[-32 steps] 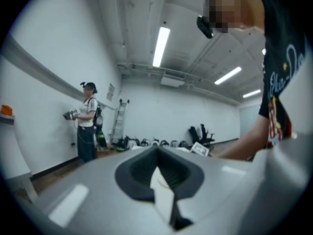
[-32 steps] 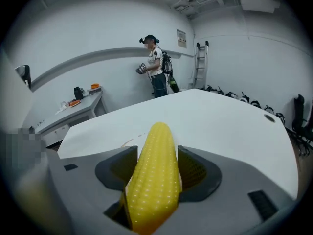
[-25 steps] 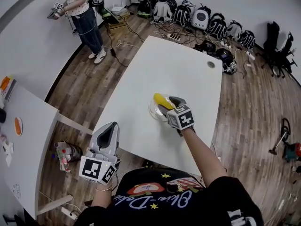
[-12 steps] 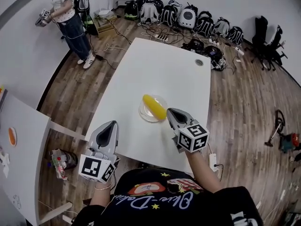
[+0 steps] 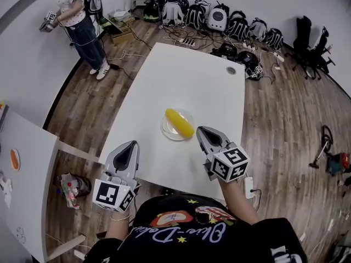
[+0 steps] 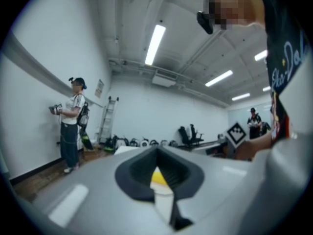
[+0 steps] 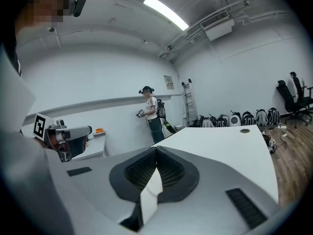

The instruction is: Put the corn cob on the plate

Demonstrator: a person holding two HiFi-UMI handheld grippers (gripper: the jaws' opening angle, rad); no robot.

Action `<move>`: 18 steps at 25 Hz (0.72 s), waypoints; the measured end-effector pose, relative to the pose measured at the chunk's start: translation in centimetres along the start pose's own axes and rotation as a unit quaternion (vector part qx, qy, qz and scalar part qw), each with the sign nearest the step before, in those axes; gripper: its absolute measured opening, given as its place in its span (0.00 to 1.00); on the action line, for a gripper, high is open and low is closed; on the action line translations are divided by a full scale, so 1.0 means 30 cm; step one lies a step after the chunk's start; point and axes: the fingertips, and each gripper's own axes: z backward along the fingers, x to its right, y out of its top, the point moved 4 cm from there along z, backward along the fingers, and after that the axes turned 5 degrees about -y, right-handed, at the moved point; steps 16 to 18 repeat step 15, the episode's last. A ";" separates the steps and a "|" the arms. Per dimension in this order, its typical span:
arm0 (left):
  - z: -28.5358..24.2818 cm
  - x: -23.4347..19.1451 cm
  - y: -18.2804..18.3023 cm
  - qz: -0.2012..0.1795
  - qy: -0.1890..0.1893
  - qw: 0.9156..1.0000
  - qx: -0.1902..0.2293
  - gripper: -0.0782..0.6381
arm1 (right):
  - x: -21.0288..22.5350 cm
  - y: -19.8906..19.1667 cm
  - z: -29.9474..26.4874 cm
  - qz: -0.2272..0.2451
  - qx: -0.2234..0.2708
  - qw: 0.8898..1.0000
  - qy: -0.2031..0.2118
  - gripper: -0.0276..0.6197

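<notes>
Black shirt [image 5: 181, 232] carries script lettering, upside down here, not readable for sure. Left gripper [image 5: 130, 146] sits at the near table edge, jaws together, holding nothing. Right gripper [image 5: 202, 130] was down at the plate 1 second ago with jaws wide; now it is pulled back toward the person, jaws closed and empty. Both marker cubes show only black-white squares, no words. Corn cob [image 5: 180, 123] lies alone on the clear plate [image 5: 165, 131] mid-table [image 5: 186, 75], so the task looks done. Far off are backpacks [image 5: 219, 18] and 1 standing person [image 5: 77, 21].
</notes>
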 end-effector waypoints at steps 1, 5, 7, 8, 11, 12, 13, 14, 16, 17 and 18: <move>0.004 -0.003 -0.002 0.001 0.001 1.000 -0.001 0.09 | -0.001 -0.002 0.000 -0.002 0.000 1.000 0.001 0.07; 0.021 -0.020 -0.012 0.003 0.006 1.000 -0.001 0.09 | -0.010 -0.012 -0.008 -0.013 -0.002 1.000 0.005 0.07; 0.025 -0.028 -0.016 0.003 0.008 1.000 0.000 0.09 | -0.012 -0.022 -0.009 -0.014 -0.006 1.000 0.004 0.07; 0.026 -0.031 -0.017 0.003 0.008 1.000 0.000 0.09 | -0.013 -0.026 -0.008 -0.015 -0.007 1.000 0.004 0.07; 0.026 -0.034 -0.017 0.002 0.009 1.000 0.000 0.09 | -0.015 -0.026 -0.008 -0.018 -0.008 1.000 0.006 0.07; 0.027 -0.033 -0.017 0.002 0.009 1.000 0.000 0.09 | -0.016 -0.024 -0.008 -0.020 -0.008 1.000 0.007 0.07; 0.028 -0.033 -0.018 0.003 0.008 1.000 -0.001 0.09 | -0.018 -0.022 -0.009 -0.021 -0.008 1.000 0.008 0.07; 0.029 -0.034 -0.019 0.004 0.008 1.000 -0.002 0.09 | -0.021 -0.021 -0.009 -0.021 -0.008 1.000 0.009 0.07; 0.031 -0.034 -0.020 0.005 0.008 1.000 -0.003 0.09 | -0.024 -0.019 -0.009 -0.022 -0.008 1.000 0.011 0.07; 0.031 -0.034 -0.020 0.005 0.008 1.000 -0.003 0.09 | -0.024 -0.019 -0.009 -0.022 -0.008 1.000 0.011 0.07; 0.031 -0.034 -0.020 0.005 0.008 1.000 -0.003 0.09 | -0.024 -0.019 -0.009 -0.022 -0.008 1.000 0.011 0.07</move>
